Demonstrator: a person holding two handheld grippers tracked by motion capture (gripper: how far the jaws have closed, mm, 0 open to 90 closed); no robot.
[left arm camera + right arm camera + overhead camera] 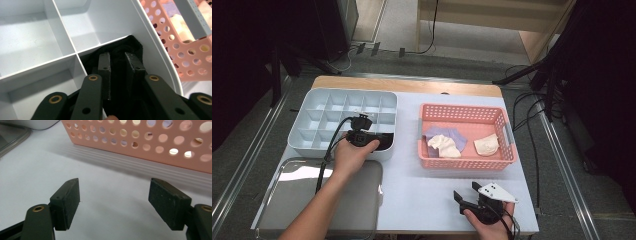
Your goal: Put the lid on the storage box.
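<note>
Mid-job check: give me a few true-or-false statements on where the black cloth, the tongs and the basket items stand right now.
1. The black cloth lies in a corner compartment of the grey divided tray. True.
2. The left tongs hang over the pink basket. False: they reach into the tray's compartment, jaws close together on the black cloth.
3. The right tongs grip a white cloth. False: their jaws stand wide apart with nothing between them, above the table.
4. The basket holds a purple cloth and two pale cloths. True.
</note>
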